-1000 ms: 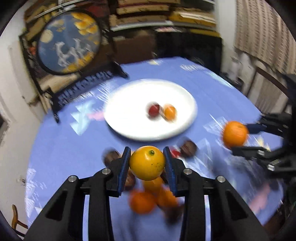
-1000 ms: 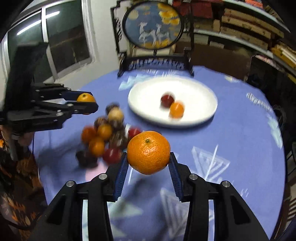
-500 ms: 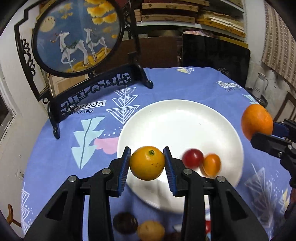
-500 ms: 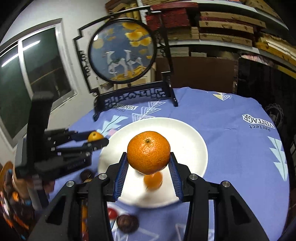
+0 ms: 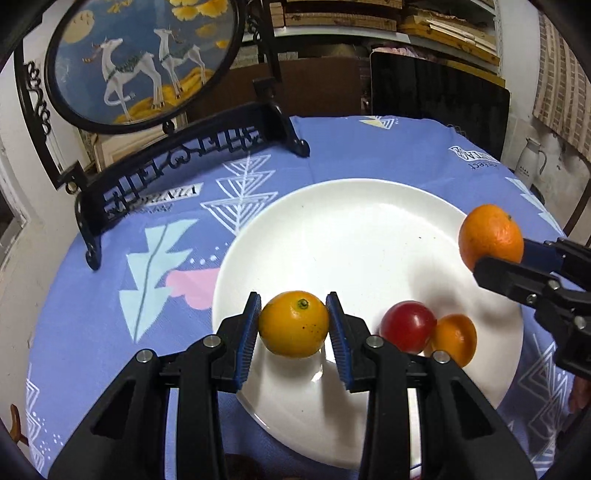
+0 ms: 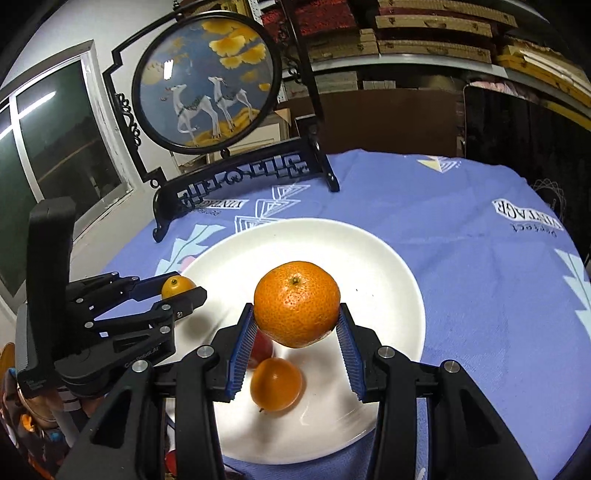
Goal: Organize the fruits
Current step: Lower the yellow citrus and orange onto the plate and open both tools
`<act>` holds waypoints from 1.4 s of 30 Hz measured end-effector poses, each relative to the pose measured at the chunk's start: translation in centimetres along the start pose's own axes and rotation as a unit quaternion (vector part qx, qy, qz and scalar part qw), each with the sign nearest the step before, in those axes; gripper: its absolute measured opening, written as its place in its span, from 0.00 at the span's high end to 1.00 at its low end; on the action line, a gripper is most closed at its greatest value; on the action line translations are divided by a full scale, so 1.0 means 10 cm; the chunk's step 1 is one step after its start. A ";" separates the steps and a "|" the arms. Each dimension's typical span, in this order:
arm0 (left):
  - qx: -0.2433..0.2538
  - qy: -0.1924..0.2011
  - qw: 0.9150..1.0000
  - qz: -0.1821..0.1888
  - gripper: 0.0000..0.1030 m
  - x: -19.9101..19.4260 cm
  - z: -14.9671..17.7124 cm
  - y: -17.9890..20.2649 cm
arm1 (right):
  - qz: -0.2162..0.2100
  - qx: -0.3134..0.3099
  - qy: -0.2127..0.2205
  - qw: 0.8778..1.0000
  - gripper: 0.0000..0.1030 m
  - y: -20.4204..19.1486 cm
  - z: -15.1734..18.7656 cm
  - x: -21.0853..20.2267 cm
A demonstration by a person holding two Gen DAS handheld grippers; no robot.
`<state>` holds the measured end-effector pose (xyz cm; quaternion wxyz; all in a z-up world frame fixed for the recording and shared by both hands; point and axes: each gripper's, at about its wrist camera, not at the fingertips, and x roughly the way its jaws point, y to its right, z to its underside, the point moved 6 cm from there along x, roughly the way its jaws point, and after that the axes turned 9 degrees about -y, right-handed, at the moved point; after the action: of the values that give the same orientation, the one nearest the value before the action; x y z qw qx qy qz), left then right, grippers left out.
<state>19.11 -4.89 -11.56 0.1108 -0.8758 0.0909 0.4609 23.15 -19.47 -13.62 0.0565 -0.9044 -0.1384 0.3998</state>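
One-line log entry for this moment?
left claw: holds yellow citrus | right claw: holds mandarin | both over plate

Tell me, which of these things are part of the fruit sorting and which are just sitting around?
Part of the job: plate, yellow citrus in left tongs, tangerine in right tongs, red fruit, small orange.

Just there: deer screen, tablecloth, white jug.

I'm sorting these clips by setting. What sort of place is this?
Probably a lived-in home room, dining or storage: a round table under a purple patterned cloth, a framed deer screen ornament, and cluttered shelves of boxes behind.
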 end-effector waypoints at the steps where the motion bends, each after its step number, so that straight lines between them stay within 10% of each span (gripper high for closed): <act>1: 0.001 0.001 1.000 0.002 0.66 0.00 0.00 0.00 | 0.000 0.002 0.000 1.000 0.57 0.01 0.00 0.02; 18: -0.003 -0.024 1.000 0.019 0.64 0.08 0.01 -0.02 | 0.004 0.009 -0.003 1.000 0.54 0.04 0.02 0.15; 21: -0.001 -0.011 1.000 0.018 0.40 0.02 0.00 -0.04 | 0.005 0.013 0.024 1.000 0.32 0.05 0.00 0.06; 30: -0.022 0.020 0.999 0.017 0.28 -0.18 -0.03 -0.23 | 0.036 0.008 0.184 0.982 0.03 0.03 -0.13 -0.60; 42: -0.016 0.030 0.999 0.005 0.23 -0.21 -0.03 -0.25 | -0.024 0.020 0.131 0.991 0.03 -0.02 -0.10 -0.45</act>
<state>18.85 -2.45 -9.41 0.0915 -0.8905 0.0909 0.4364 20.94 -20.58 -9.76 0.1017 -0.9440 -0.1434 0.2793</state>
